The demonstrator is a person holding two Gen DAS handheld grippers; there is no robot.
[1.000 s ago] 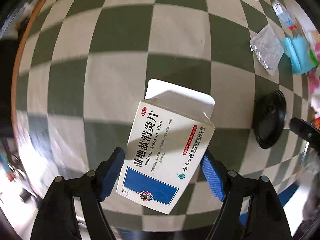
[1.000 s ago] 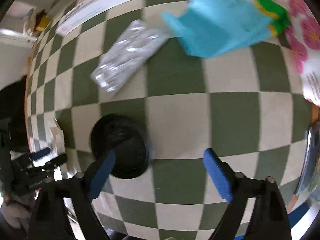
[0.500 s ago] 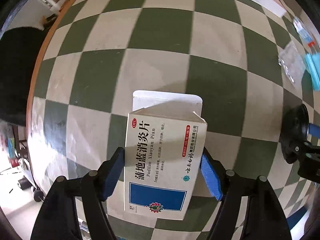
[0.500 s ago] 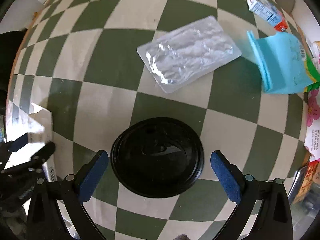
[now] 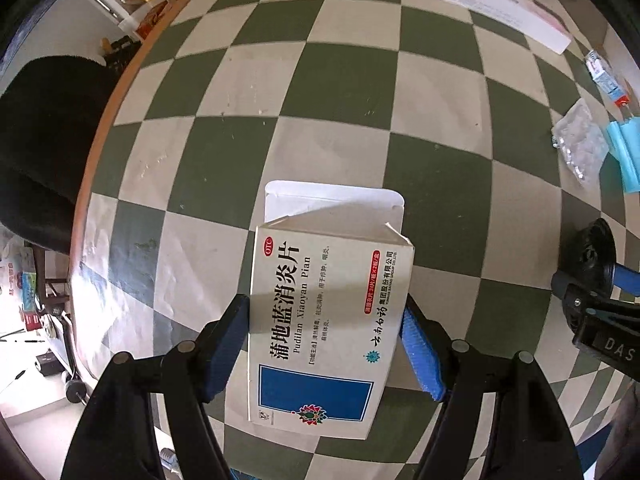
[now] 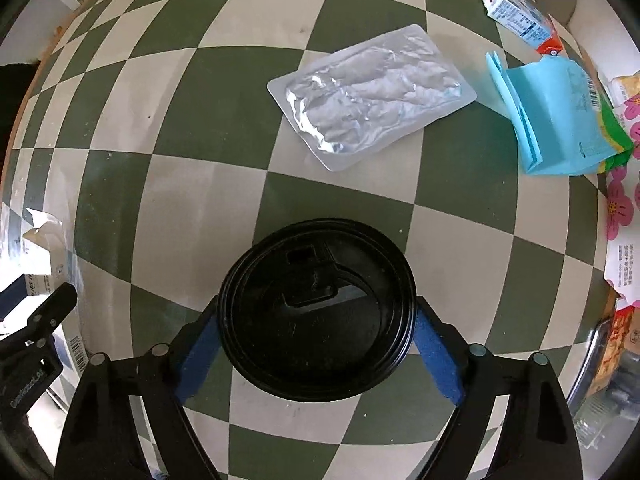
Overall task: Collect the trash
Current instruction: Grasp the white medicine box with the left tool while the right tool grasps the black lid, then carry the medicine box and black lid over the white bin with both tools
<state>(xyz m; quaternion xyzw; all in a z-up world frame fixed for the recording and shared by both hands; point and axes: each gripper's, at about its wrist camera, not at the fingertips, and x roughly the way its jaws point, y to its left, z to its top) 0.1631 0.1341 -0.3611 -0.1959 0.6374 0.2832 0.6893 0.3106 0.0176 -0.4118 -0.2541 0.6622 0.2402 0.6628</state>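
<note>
A white medicine box [image 5: 326,316] with blue print and an open end flap is held between the blue pads of my left gripper [image 5: 326,332], above the green-and-cream checkered table. My right gripper [image 6: 316,340] has its blue pads against both sides of a black cup lid [image 6: 316,304] on the table. That lid and my right gripper also show at the right edge of the left wrist view [image 5: 592,264]. A silver blister pack [image 6: 372,96] lies beyond the lid. A crumpled light-blue packet [image 6: 548,116] lies to its right.
A small blue-and-white carton [image 6: 520,12] lies at the far right. A long white box [image 5: 488,0] lies at the far edge. The table's wooden rim [image 5: 120,80] runs on the left, with a black chair [image 5: 44,140] beyond. Flowered packaging [image 6: 624,184] sits on the right.
My right gripper moved over the black lid and closed its pads onto it. My left gripper kept the medicine box and turned it straighter while the view swung towards the table's left edge.
</note>
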